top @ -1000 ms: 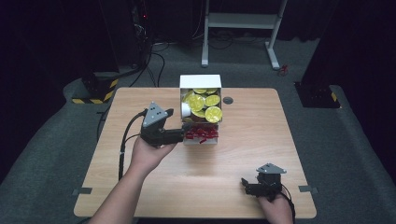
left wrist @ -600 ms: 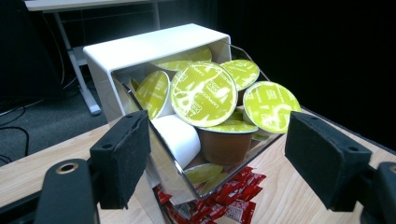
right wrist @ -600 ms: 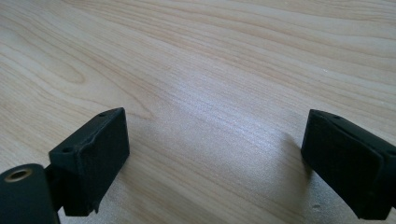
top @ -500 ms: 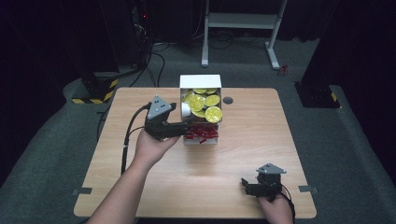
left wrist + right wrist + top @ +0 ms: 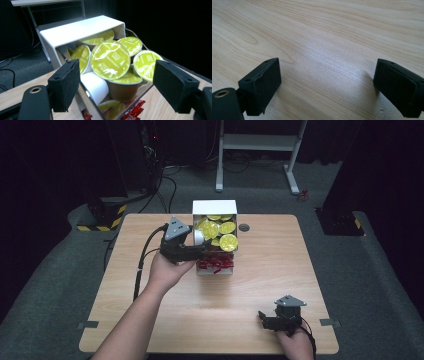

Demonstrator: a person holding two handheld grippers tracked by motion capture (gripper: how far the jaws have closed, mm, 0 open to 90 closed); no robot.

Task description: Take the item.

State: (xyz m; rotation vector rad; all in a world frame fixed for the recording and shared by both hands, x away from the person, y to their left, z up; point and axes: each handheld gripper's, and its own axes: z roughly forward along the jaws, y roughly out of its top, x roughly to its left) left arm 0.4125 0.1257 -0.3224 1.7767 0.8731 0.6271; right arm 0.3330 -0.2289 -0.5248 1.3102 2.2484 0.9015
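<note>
Left gripper point(image 5: 116, 82) open at the box of coffee capsules point(image 5: 110, 63) — nothing clamped.
The white box point(image 5: 215, 208) stands at the worktop's point(image 5: 260, 285) far middle edge; six yellow-green lids can be counted in the left gripper view, more hidden beneath, one white capsule point(image 5: 95, 86) on its side, red sachets point(image 5: 216, 264) below too jumbled to count. Right gripper point(image 5: 270, 321) rests open on bare wood — near edge, well apart.
</note>
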